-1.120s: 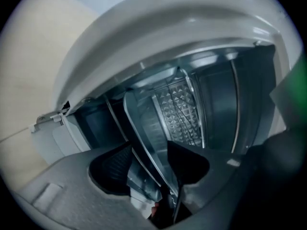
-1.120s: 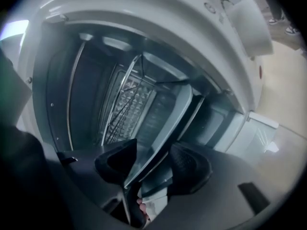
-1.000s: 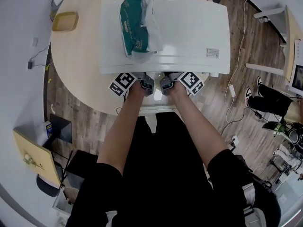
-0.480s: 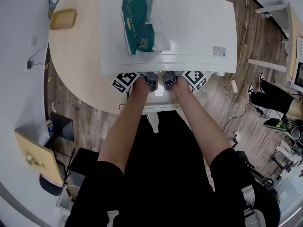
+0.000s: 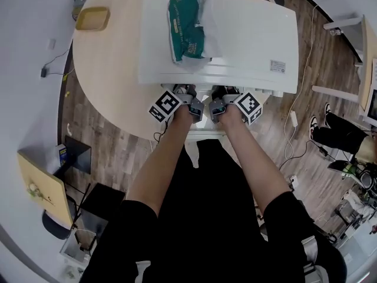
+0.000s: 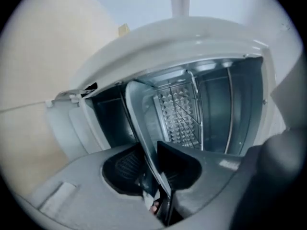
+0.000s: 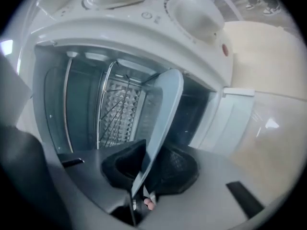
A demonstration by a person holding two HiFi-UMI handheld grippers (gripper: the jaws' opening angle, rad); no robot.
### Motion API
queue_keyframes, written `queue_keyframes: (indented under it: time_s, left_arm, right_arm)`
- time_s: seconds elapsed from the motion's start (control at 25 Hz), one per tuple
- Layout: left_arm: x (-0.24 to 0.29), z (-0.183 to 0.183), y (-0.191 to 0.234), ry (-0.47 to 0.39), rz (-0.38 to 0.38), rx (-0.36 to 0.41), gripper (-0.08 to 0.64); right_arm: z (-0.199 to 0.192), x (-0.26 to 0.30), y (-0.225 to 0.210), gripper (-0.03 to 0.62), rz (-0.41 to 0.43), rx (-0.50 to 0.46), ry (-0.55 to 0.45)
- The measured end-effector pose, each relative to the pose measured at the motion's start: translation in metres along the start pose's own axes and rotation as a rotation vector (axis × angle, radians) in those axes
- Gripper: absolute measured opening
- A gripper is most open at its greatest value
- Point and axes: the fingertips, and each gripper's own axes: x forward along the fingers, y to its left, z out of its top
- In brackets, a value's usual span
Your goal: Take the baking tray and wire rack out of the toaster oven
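Note:
The white toaster oven point(image 5: 235, 46) stands open on the round table point(image 5: 112, 81). Both grippers reach into its mouth side by side. The grey baking tray point(image 6: 139, 114) runs edge-on between the pads of my left gripper point(image 6: 156, 176), whose jaws have just been closing and now pinch the tray's rim. The same tray point(image 7: 165, 109) passes between the pads of my right gripper point(image 7: 146, 169), which has also just been closing and is clamped on the rim. Behind the tray, the wire rack point(image 6: 182, 114) sits deep inside the oven; the right gripper view shows the rack point(image 7: 117, 109) too.
A green bag point(image 5: 188, 25) lies on top of the oven. A yellow dish point(image 5: 93, 18) sits at the table's far left. The oven's knobs point(image 7: 196, 13) are to the right of its mouth. Wooden floor, cables and furniture surround the table.
Both hands pushed in under the oven's front edge, then drew back a little toward me. The marker cubes now stand slightly further out from the oven.

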Motion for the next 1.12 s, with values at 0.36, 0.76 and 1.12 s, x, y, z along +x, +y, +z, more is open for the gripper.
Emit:
queue_keyframes:
  time_s: [0.36, 0.76, 1.12]
  left_arm:
    - [-0.042, -0.02, 0.012, -0.012, 0.054, -0.019, 0.086]
    - [-0.095, -0.048, 0.021, -0.012, 0.039, -0.121, 0.066]
    - [-0.135, -0.073, 0.029, 0.07, 0.058, -0.158, 0.066]
  right_arm:
    - [-0.023, -0.034, -0.014, 0.064, 0.017, 0.015, 0.088]
    - [-0.048, -0.087, -0.032, 0.061, 0.015, 0.026, 0.155]
    - [-0.068, -0.125, -0.044, 0.06, -0.028, 0.036, 0.187]
